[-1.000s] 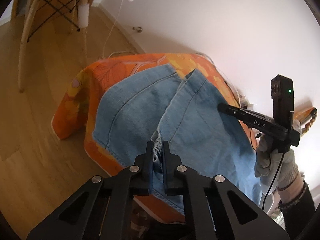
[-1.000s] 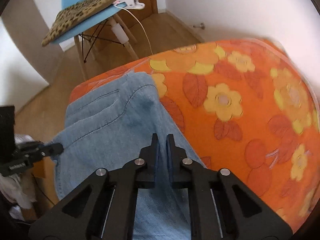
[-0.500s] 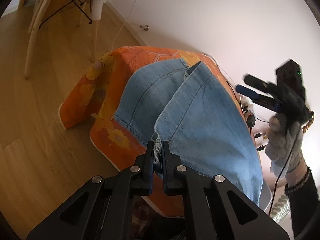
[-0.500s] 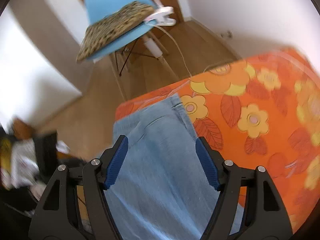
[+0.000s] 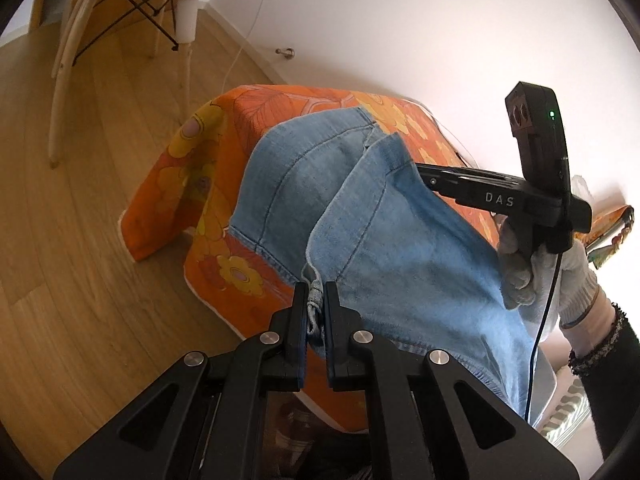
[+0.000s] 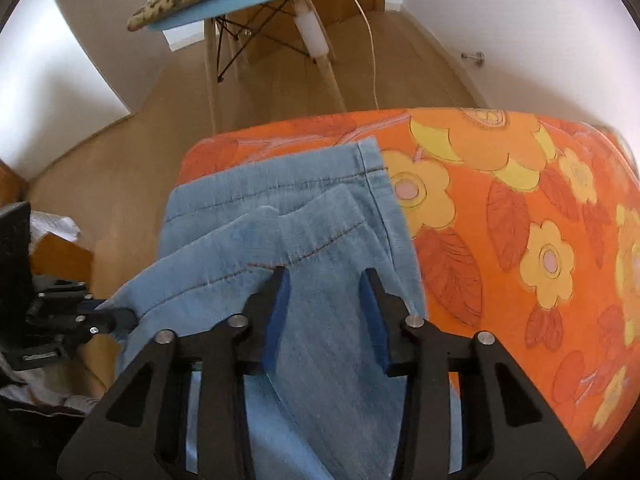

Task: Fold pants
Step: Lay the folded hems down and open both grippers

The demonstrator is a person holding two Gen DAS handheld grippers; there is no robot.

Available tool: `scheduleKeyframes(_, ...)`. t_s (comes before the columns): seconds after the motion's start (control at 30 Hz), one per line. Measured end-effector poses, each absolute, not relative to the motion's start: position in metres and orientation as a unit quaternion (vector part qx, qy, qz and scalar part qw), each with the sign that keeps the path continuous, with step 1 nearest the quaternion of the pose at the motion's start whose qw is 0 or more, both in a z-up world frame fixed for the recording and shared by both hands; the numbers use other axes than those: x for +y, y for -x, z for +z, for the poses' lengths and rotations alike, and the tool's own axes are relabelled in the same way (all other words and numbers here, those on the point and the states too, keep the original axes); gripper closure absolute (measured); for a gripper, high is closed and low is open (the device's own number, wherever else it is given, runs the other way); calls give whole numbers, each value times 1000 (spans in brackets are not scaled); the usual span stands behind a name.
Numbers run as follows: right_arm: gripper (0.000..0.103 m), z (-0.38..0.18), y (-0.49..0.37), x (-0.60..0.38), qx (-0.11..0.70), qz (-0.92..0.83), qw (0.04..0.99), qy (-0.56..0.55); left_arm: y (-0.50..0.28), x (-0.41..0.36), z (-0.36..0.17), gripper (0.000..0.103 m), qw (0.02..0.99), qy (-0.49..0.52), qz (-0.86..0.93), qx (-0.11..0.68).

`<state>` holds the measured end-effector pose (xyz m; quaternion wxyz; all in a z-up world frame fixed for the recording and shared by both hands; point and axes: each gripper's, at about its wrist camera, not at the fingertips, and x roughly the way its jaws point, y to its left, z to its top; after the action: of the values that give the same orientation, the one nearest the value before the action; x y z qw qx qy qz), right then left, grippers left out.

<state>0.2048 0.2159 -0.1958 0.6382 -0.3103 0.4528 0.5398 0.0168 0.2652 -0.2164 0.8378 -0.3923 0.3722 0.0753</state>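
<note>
Soft, faded denim jeans [image 5: 384, 248] drape the orange floral tablecloth [image 6: 520, 208]. Left gripper [image 5: 315, 300] pinches a bunched denim edge; right gripper [image 6: 325, 280], jaws apart and just closing, straddles flat denim at lower centre.

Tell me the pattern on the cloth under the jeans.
Orange cloth with yellow flowers and red-orange leaves, clearest in the right wrist view.

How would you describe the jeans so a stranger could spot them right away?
Find the table under the orange flowered cloth. The jeans lie along its left side in the right wrist view, one corner clamped in the left gripper. They are the only plain light-blue denim there, with dark stitched seams.
</note>
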Motion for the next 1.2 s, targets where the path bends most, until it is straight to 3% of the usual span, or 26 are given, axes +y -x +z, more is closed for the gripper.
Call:
scheduleKeyframes(0.23,64,-185,-230,215,467,531,653,271,-17,265,-217,97,838,393,75,372)
scheduleKeyframes(0.43,63,-203,-223,234,445,524,652,319,-17,264,-216,97,839,391,79,369)
scheduleKeyframes(0.53,82,-200,-213,232,432,525,655,331,-16,262,-215,97,841,389,83,366)
scheduleKeyframes(0.57,94,-199,-209,231,424,523,656,342,-16,262,-214,97,842,389,84,365)
scheduleKeyframes(0.6,96,-198,-205,229,418,520,656,353,-15,262,-213,97,842,389,84,363)
scheduleKeyframes(1.0,101,-108,-208,218,353,518,723,290,-14,274,-162,97,875,358,81,316)
scheduleKeyframes(1.2,101,-115,-213,257,354,504,731,295,-11,299,-159,97,876,356,99,309)
